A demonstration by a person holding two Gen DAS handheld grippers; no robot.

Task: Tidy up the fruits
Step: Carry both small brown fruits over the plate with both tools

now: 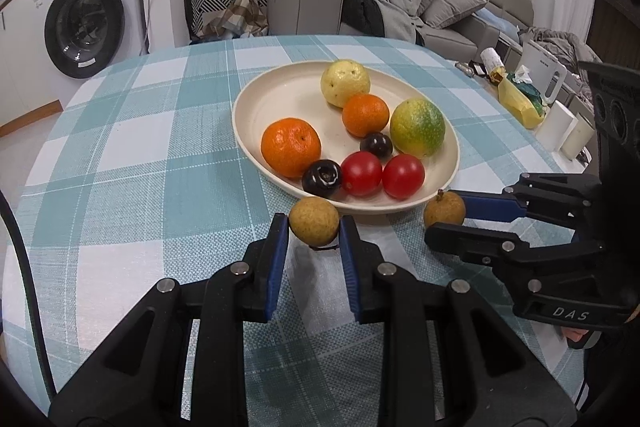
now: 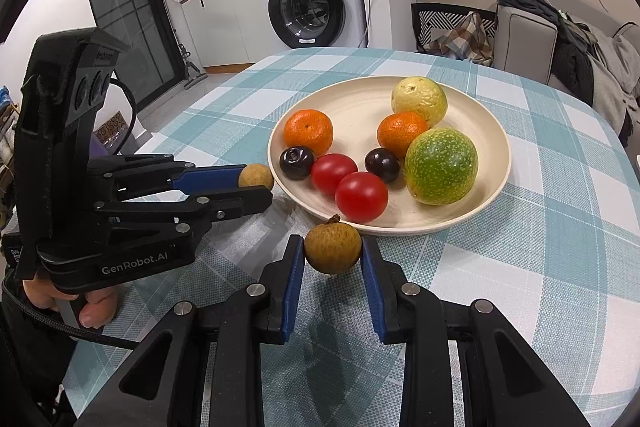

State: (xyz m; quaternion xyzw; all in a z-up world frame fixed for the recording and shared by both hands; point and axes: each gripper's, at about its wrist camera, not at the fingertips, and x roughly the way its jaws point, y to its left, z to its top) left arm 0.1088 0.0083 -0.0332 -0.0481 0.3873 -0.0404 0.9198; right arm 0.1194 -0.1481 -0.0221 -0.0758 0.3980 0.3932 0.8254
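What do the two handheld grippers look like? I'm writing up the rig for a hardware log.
Both are black plastic with linked scissor arms, silver pivot pins and blue ribbed pads. The left gripper reads "GenRobot.AI" in white and trails a black braided cable from the bare hand gripping it. The right gripper shows "DAS" lettering and round holes in its upright housing.

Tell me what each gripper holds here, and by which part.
The left gripper holds a brown longan across its round sides. The right gripper holds a second longan the same way, stem up. Both are just short of the plate.
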